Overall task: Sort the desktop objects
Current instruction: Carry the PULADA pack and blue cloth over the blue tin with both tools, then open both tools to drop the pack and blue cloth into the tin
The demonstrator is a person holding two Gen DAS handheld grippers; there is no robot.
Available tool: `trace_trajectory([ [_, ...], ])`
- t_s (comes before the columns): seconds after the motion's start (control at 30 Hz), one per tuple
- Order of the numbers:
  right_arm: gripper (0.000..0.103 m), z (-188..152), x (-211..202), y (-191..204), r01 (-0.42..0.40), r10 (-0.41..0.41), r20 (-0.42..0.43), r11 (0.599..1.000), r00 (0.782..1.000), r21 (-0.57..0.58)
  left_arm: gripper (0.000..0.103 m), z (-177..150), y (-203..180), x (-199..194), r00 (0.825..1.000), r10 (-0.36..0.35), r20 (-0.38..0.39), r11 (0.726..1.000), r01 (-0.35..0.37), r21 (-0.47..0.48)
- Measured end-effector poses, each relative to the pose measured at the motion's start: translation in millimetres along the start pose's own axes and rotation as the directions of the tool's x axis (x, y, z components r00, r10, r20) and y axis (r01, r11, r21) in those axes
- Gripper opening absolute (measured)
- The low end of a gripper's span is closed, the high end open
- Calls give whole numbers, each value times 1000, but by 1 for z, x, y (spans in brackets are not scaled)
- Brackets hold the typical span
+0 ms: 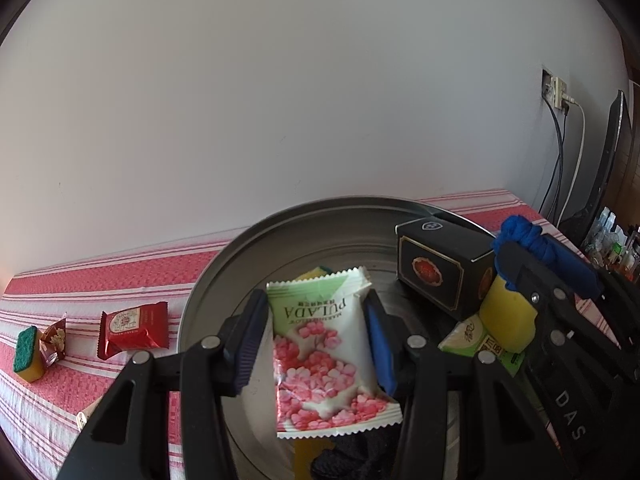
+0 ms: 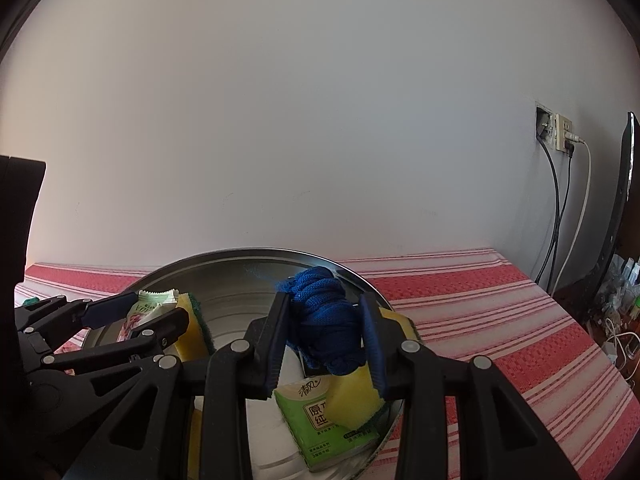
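Holding: left claw point(image 1: 320, 336) pinches the pink candy bag point(image 1: 320, 356) over the metal tray point(image 1: 224, 264) | right claw point(image 2: 326, 336) pinches the blue cloth bundle point(image 2: 326, 320) above the same tray | risk: the bag looks slick and may slip; both claws are close and could bump | left over: 2 red packets on the counter point(image 1: 80, 276)

Round metal tray point(image 1: 224, 264) at lower centre of the frame, on the striped red-and-white cloth point(image 1: 120, 272).

In the left wrist view, the green-and-pink snack packet point(image 1: 320, 344) hangs over the tray; the black rectangular box point(image 1: 440, 272) stands in it to the right, behind the green tissue pack point(image 1: 476, 340). The red foil packet point(image 1: 130, 330) and the yellow-green scouring sponge point(image 1: 27, 354) lie lower left, outside the tray.
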State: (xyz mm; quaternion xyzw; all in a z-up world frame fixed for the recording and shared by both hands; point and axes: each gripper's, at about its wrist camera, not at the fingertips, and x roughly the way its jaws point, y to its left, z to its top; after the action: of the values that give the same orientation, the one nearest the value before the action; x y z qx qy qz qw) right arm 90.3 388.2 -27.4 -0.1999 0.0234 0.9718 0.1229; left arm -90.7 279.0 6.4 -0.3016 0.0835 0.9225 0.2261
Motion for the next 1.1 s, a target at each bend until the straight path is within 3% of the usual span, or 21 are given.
trace_trajectory([
  [0.33,38,0,13,-9,-12,14,-38,999,999,48,48,17,-5,11,1000,19,-20,1000,-19,-11],
  [0.63,38,0,18,-6,-48,50,-46,998,998,48,49,37,-8,32,993,67,-92,998,-68,-5],
  [0.67,42,-1,18,-5,-56,58,-45,997,997,45,54,37,-9,36,994,45,-100,999,-45,1],
  [0.73,56,-1,14,-4,-45,46,-33,998,998,49,75,38,-12,33,995,52,-83,999,-52,4],
  [0.8,66,-1,3,-3,-20,18,27,998,999,55,103,40,-12,24,996,85,-38,996,-85,-3],
  [0.87,73,0,-8,-4,3,-8,88,998,996,60,102,40,-15,18,996,95,0,996,-95,-5],
  [0.97,90,-2,-23,-6,49,-64,165,995,984,92,102,39,-22,19,993,116,-9,993,-116,24],
  [1.1,92,-5,-34,-4,71,-90,213,993,973,99,102,38,-29,11,989,143,29,989,-144,34],
])
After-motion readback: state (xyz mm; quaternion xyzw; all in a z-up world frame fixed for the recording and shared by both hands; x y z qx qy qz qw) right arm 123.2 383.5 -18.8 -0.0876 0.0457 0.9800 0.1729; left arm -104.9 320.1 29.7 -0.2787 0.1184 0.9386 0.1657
